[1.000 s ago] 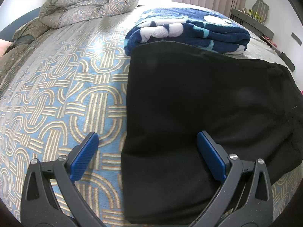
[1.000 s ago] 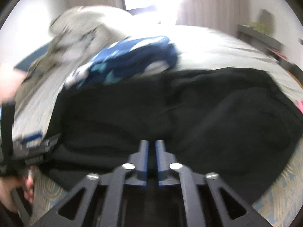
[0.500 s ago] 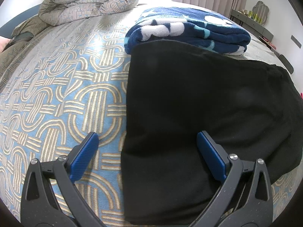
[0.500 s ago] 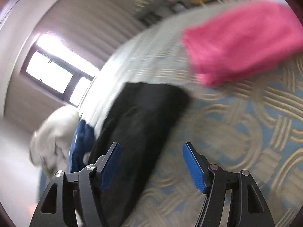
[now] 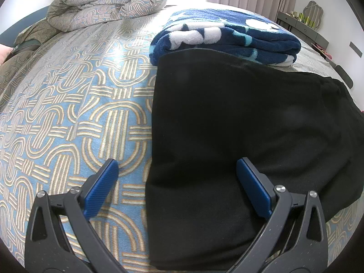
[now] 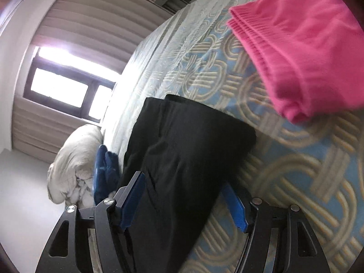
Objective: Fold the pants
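Observation:
The black pants (image 5: 238, 122) lie folded flat on the patterned blue and gold bedspread (image 5: 75, 118). My left gripper (image 5: 177, 168) is open and empty, its jaws straddling the near left edge of the pants. In the right wrist view, rolled sideways, the pants (image 6: 182, 154) show as a long dark strip. My right gripper (image 6: 184, 191) is open and empty, its jaws on either side of the near end of the pants.
A folded navy and white fleece blanket (image 5: 225, 36) lies just behind the pants. A bundled patterned duvet (image 5: 107, 2) sits at the back left. A folded pink garment (image 6: 302, 45) lies on the bed beyond the pants. A curtained window (image 6: 61, 86) and a shelf stand behind.
My right gripper opened from shut, let go of the pants, and swung and rolled to face along them. The left gripper stayed almost still.

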A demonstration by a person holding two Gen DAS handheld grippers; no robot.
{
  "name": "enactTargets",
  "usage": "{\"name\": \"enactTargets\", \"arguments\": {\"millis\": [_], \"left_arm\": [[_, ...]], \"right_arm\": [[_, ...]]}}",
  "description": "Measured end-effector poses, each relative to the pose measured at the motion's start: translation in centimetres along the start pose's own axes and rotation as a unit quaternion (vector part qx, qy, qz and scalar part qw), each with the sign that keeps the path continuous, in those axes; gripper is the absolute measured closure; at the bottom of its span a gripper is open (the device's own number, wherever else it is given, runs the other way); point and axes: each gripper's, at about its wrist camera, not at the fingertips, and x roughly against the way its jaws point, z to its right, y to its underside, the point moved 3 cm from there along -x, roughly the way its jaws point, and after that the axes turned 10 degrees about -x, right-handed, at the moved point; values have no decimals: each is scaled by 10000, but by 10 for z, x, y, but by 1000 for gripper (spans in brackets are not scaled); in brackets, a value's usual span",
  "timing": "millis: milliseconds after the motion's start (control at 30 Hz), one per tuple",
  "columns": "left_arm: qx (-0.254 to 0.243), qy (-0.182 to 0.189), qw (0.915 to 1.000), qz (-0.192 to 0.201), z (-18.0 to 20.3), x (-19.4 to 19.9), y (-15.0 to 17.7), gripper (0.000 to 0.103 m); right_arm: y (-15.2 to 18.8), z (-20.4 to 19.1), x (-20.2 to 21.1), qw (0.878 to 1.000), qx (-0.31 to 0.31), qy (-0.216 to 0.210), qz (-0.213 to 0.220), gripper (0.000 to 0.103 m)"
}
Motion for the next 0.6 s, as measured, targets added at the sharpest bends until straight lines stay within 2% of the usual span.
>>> {"name": "enactTargets", "arguments": {"millis": [67,133,200,300,433,600], "left_arm": [[0,-8,10000,3,0,0,0,0],[-2,-14,10000,5,0,0,0,0],[4,-9,10000,6,0,0,0,0],[16,-9,10000,5,1,0,0,0],[17,-12,10000,8,1,0,0,0],[75,53,10000,15,0,1,0,0]], "right_arm": [[-2,-4,-6,9997,157,184,51,35],[-3,-7,-9,9991,241,321,143,44],[-5,-2,-9,9988,110,438,209,69],[-6,7,-5,9995,-140,193,194,80],[-1,-6,6,9991,113,216,348,84],[11,-50,21,9937,836,387,639,84]]}}
